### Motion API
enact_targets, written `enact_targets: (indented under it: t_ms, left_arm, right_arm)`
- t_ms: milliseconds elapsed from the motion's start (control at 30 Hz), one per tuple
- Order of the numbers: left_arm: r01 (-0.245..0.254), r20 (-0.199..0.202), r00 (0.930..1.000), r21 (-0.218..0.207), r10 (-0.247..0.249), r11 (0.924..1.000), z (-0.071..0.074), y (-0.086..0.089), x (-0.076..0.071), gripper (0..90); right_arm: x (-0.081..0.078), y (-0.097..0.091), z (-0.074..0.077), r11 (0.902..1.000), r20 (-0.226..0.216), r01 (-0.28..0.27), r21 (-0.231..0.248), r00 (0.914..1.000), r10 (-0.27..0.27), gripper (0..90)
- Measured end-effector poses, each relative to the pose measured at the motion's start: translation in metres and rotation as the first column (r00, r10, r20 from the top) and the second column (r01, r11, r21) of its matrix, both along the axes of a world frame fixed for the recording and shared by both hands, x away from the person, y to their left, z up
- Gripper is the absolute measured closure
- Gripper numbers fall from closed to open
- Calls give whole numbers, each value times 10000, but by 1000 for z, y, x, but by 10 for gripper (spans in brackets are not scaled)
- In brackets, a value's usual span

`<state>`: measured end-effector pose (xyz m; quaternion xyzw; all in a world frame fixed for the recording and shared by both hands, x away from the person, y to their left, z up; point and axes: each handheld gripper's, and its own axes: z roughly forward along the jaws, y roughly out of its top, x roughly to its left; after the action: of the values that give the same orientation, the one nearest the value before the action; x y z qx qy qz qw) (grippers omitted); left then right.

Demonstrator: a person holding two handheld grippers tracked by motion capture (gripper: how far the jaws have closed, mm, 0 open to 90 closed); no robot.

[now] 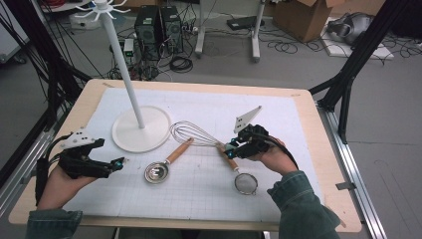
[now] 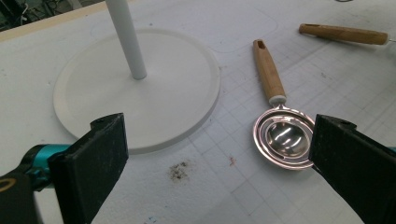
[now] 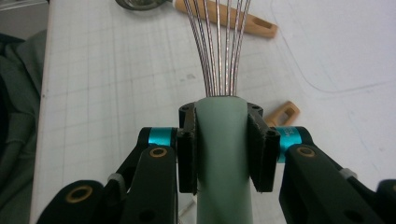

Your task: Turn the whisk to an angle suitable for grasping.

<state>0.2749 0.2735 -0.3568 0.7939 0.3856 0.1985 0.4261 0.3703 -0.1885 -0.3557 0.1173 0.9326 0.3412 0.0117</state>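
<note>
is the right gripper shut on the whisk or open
Shut on it: the right gripper has both pads pressed against the whisk handle's pale green sides.

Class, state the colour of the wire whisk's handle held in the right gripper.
Pale green handle of the wire whisk, clearest in the right gripper view.

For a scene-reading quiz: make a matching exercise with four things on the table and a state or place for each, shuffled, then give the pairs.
Things:
1. whisk
2. measuring spoon
3. small strainer
4. white stand

States:
A. upright, with a round base
B. handle clamped in the right gripper
C. lies in front of the open left gripper
D. lies nearest the table's near edge, by the right sleeve

Pairs: 1-B, 2-C, 3-D, 4-A
</note>
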Motion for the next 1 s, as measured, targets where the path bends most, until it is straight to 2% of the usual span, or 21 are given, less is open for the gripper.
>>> enact_targets:
  t_ms: [233,267,500,733,767,833,933,1000]
  left_arm:
    - [96,68,9999,-50,-96,9999,2,1,-1,52]
    - [140,80,9999,-60,-140,9999,2,1,-1,52]
    - [426,192,9989,-196,-423,9989,8,2,-4,52]
    - [754,293,9968,-190,-748,9970,15,2,-6,53]
    - [769,340,9965,-217,-761,9968,16,1,-6,53]
    - [835,370,9959,-186,-828,9963,19,1,-7,53]
    - [1030,425,9938,-113,-1024,9946,23,-1,-6,52]
    - [1154,439,9924,-103,-1148,9933,25,-3,-6,53]
  right_arm:
    - [-3,23,1,9996,-49,-188,216,9998,189,691]
    - [-4,32,1,9994,-45,-286,217,9996,287,691]
    - [-7,53,-4,9992,-265,-388,-25,9989,387,691]
    - [-15,87,-9,9956,-408,-929,84,9948,931,691]
    - [-15,87,-9,9956,-408,-929,84,9948,931,691]
    - [-20,102,-15,9929,-535,-1183,106,9915,1187,690]
    - [-24,113,-20,9909,-594,-1346,60,9891,1347,690]
    - [-30,126,-26,9881,-650,-1528,-159,9863,1515,690]
